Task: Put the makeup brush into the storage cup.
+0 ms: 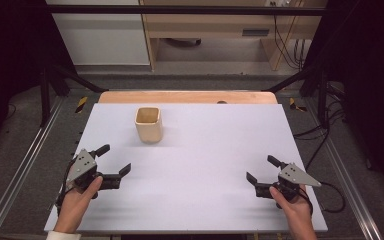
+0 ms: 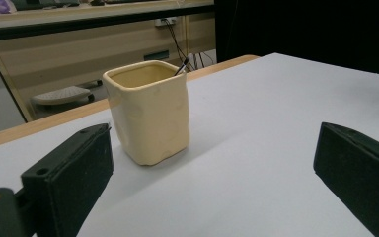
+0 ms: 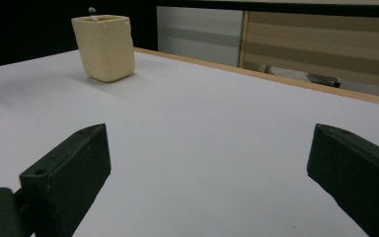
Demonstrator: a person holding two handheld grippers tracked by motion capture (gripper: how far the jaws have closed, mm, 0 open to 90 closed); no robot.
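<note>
Both pairs of jaws stand wide apart, gripping nothing. The left gripper (image 1: pixel 105 162) sits near the table's (image 1: pixel 205 200) left edge, the right gripper (image 1: pixel 262 170) near its right edge. The cream cup (image 1: pixel 148 125) stands upright toward the far edge, left of centre, untouched. Reaching and grasping remain; nothing blocks the way.

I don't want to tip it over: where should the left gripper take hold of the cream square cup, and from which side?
Probably across two opposite flat walls of the cream square cup, at mid-height, coming in level from the near side. It stands upright and has no handle. The left gripper is open and nearer to it.
</note>
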